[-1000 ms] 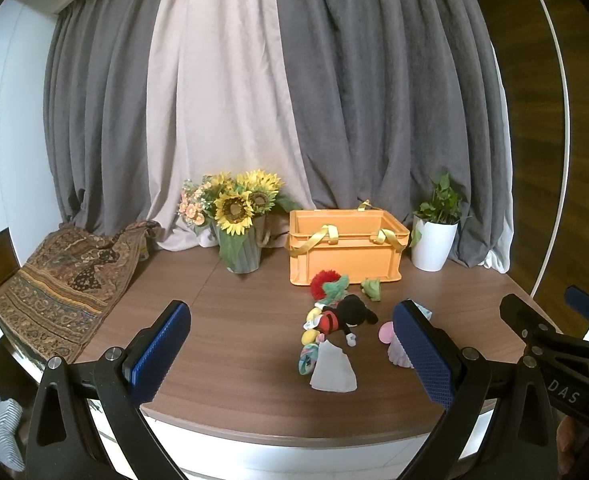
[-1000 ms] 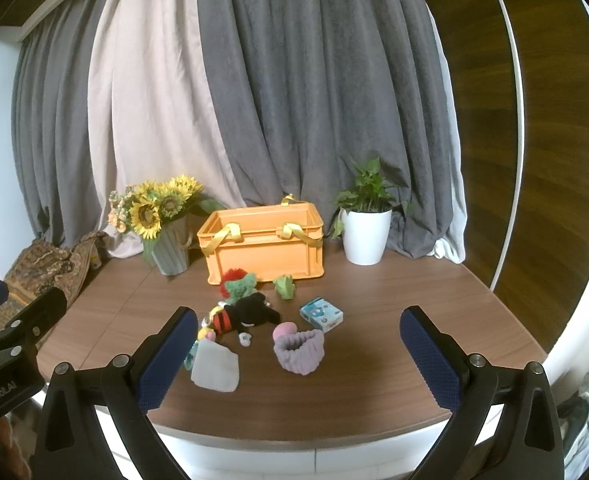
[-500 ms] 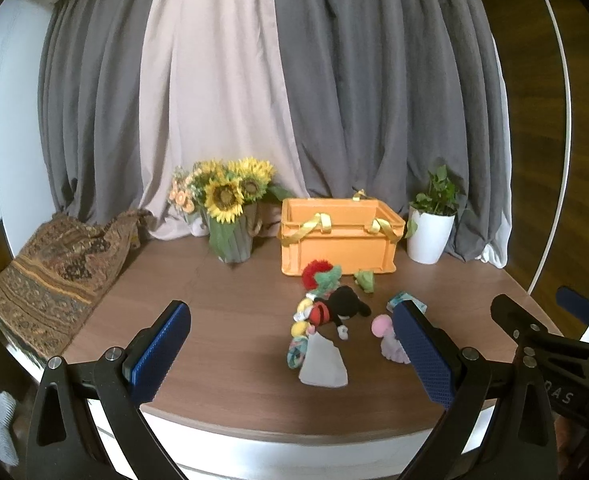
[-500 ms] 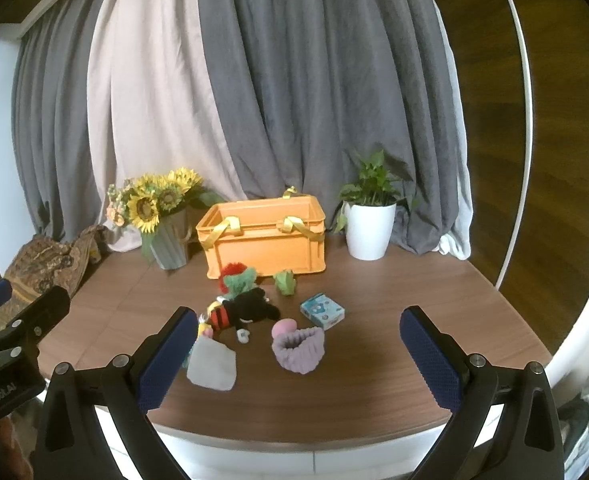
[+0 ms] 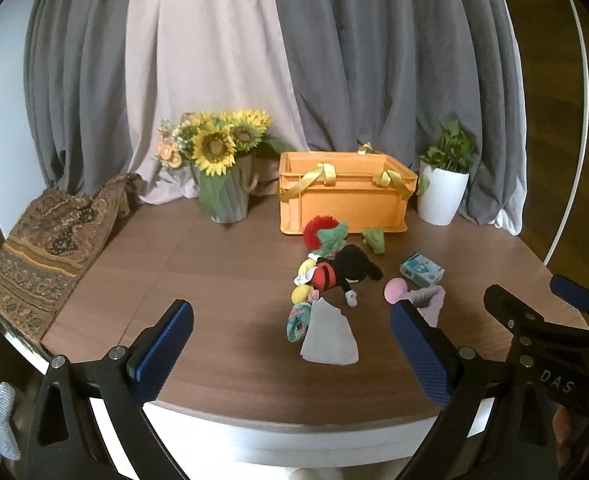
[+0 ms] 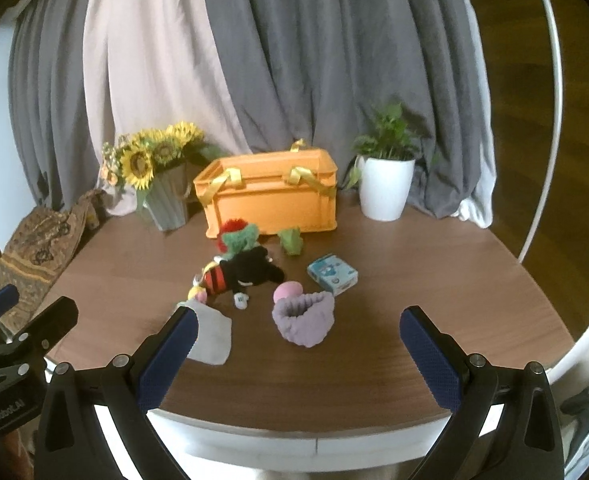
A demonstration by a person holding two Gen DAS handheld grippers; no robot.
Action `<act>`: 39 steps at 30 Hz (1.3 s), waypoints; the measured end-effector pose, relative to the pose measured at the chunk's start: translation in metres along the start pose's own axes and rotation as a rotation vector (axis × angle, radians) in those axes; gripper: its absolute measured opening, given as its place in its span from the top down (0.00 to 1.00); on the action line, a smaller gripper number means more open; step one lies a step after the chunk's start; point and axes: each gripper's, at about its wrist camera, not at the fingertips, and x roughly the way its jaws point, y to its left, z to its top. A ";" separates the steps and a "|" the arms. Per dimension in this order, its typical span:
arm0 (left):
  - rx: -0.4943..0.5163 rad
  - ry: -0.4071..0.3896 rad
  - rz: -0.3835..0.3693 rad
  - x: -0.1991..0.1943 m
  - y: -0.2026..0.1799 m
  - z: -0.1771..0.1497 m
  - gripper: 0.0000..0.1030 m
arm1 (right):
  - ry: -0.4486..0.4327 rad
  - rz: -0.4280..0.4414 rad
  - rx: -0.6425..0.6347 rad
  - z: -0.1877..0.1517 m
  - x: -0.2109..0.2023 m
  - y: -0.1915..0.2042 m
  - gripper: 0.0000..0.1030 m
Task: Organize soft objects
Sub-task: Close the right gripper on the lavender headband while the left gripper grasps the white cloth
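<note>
Left claw (image 5: 292,344), right claw (image 6: 300,346): both wide apart, holding nothing.

The table (image 6: 414,280) is topped in matt brown wood grain; the orange crate (image 6: 270,208) is seen as smooth plastic with satin yellow ribbon. The purple headband (image 6: 304,320) is shown as fuzzy terry cloth, the black plush toy (image 6: 246,270) as soft fabric. The white pot (image 6: 386,188) is finished smooth and glossy, the blue finger pads (image 6: 164,356) finely textured.

A vase of sunflowers (image 5: 224,168) stood at the back of the wooden bench (image 5: 222,280), a white potted plant (image 5: 444,184) opposite, a patterned cloth (image 5: 50,240) draped over the left edge, grey curtains (image 5: 394,60) behind.
</note>
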 end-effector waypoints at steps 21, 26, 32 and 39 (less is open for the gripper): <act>-0.068 0.221 0.007 0.114 -0.017 -0.024 0.09 | 0.204 0.051 -0.140 -0.004 0.134 0.000 0.01; -0.146 0.268 0.028 0.135 -0.023 -0.042 0.13 | 0.251 0.105 -0.202 -0.014 0.158 -0.006 0.01; -0.218 0.296 0.027 0.161 -0.024 -0.060 0.21 | 0.264 0.133 -0.231 -0.021 0.180 -0.010 0.01; -0.263 0.314 0.049 0.180 -0.024 -0.079 0.26 | 0.279 0.175 -0.242 -0.029 0.194 -0.009 0.05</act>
